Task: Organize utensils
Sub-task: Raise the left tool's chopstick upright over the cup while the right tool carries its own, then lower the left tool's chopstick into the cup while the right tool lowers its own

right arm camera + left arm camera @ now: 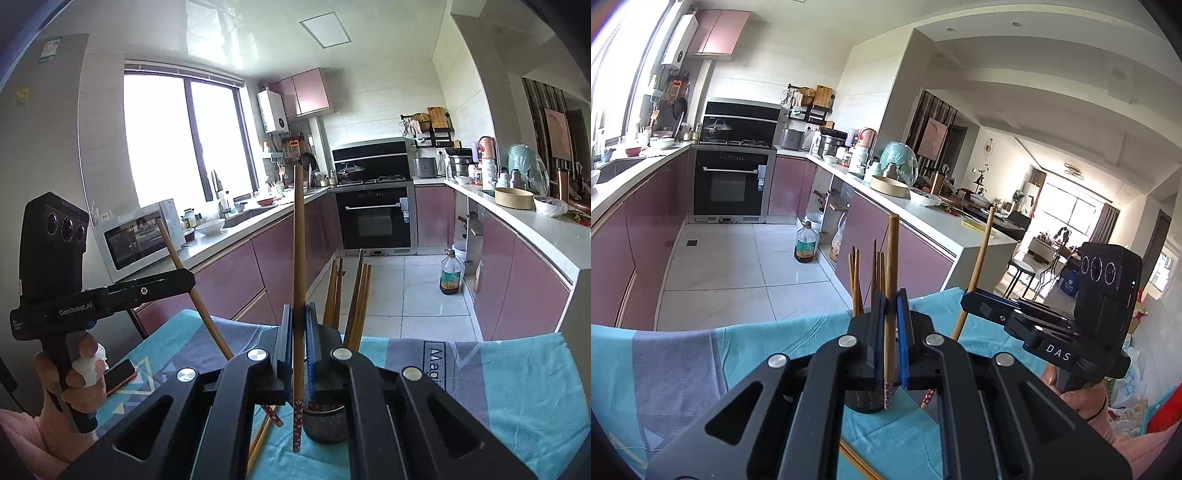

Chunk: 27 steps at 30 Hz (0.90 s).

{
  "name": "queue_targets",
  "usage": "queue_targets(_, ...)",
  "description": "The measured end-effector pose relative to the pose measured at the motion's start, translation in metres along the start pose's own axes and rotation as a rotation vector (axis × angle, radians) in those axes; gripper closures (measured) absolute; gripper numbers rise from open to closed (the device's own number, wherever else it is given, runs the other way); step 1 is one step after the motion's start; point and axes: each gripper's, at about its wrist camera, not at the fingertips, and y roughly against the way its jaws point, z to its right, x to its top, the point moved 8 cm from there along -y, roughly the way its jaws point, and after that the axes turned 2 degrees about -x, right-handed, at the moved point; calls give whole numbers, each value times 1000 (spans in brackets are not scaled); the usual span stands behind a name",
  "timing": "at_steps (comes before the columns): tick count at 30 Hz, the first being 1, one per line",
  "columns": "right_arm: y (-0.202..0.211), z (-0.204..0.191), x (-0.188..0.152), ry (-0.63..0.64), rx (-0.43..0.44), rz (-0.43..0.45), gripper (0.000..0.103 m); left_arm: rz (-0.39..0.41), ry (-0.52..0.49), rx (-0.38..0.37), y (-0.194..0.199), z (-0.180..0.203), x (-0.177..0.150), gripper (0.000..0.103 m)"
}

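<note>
left tool (891, 306): squeezes 1 chopstick (891, 266), upright;
right tool (298, 325): squeezes 1 chopstick (298, 236), upright;
cup (327, 424): on blue cloth (517, 387)

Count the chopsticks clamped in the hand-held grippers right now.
2. The first chopstick stands clamped in the left hand-held gripper, the second chopstick in the right hand-held gripper. More stand loose in the mesh holder, some possibly hidden.
</note>
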Motion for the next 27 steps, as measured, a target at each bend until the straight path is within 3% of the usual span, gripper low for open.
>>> queue_targets(18,-19,11,17,-2,-36,28,98,46,-28,23,-1,14,19,96)
queue_targets(27,-37,17,13,-18,-54,1,98,8,-34,42,-10,17,13,96)
